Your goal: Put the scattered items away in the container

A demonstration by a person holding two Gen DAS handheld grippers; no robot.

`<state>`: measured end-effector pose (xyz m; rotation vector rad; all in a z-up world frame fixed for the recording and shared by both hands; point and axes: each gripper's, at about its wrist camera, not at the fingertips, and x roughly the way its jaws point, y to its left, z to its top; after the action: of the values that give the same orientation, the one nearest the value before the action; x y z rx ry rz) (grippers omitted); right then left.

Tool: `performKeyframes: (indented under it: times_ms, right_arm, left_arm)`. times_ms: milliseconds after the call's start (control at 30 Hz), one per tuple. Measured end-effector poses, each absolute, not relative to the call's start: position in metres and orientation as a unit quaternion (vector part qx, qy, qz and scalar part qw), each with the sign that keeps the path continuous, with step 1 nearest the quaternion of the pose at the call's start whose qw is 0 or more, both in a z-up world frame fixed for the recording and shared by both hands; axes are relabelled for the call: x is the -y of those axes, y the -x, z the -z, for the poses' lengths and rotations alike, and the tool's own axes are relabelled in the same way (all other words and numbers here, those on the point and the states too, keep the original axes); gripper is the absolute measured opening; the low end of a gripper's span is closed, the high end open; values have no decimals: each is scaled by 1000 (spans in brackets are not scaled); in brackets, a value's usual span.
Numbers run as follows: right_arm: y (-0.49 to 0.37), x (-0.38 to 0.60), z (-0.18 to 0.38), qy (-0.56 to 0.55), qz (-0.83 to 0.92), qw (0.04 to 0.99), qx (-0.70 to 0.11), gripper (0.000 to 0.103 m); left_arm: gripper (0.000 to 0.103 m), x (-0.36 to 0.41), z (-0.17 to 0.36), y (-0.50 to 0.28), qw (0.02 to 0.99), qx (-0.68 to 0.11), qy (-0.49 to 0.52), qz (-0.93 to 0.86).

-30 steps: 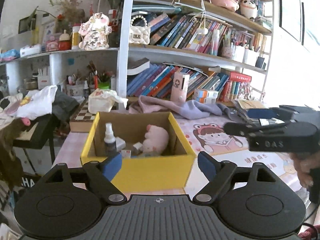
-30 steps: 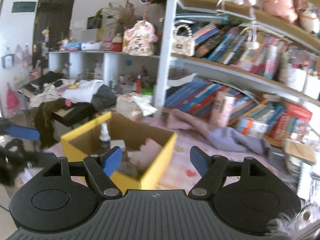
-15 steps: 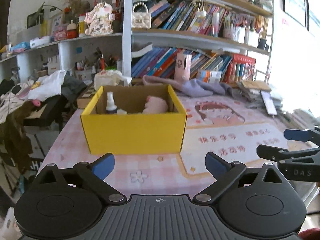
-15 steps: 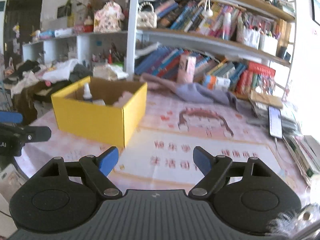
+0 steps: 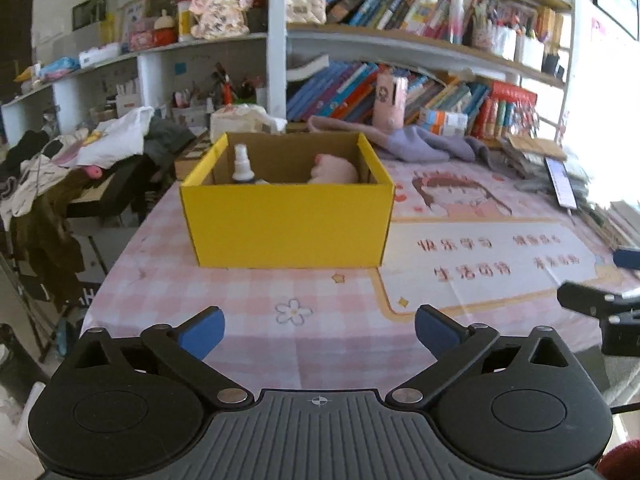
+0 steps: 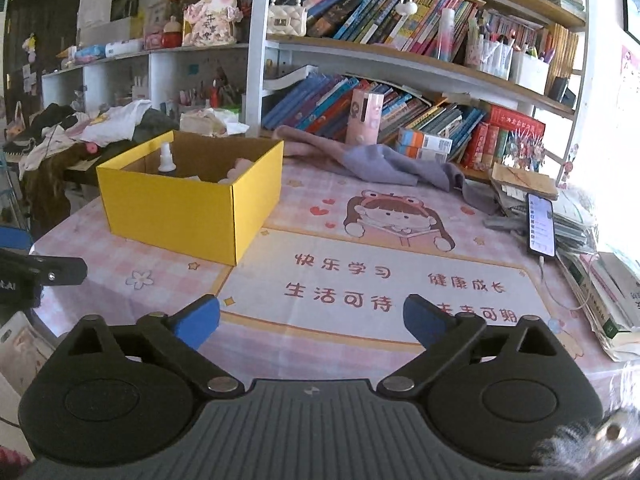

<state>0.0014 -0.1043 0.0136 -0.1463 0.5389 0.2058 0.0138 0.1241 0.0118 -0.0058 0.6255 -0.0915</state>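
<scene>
Both of your grippers have pulled back from the yellow cardboard box (image 5: 286,224) since a second ago; then they were close over its opening, and now the box stands well apart from them on the pink tablecloth (image 5: 240,320). The left gripper (image 5: 319,332) has its jaws still opening, already very wide, and nothing is between them. The right gripper (image 6: 311,319) is opening too, also with nothing between the blue pads.

Inside the box you can see a small white spray bottle (image 5: 242,166) standing upright at the left side and a pink plush toy (image 5: 334,170) at the right side. No loose small item lies on the cloth near the box in these views, so the tidying looks close to finished, I think.

If you must move the box, it is thin cardboard, light and somewhat flexible, so take it by one side wall near a corner, where it is stiffer, and do not squeeze hard. The plush is soft and forgiving; take it at the body. The bottle is smooth, hard and easy to tip over, so take it at the middle of the body, not at the narrow nozzle.

A phone (image 6: 541,224) lies at the right edge of the table; keep away from it.
</scene>
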Motion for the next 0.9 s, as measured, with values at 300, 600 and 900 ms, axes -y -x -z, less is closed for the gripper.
performKeyframes:
  times_ms: [300,600,900]
  right_arm:
    - [-1,105,-11,75,-102,951,-281,101]
    - [2,108,-7,66,-90,950,-293,103]
    - [1,106,-5,65,-97,946,-303,103]
  left_arm:
    - [103,-116,-7,-19,945,-319,0,65]
    - [103,-112,-4,-20,941,-331,-9,74]
    - [103,-111,0,-21,934,-346,-3,89]
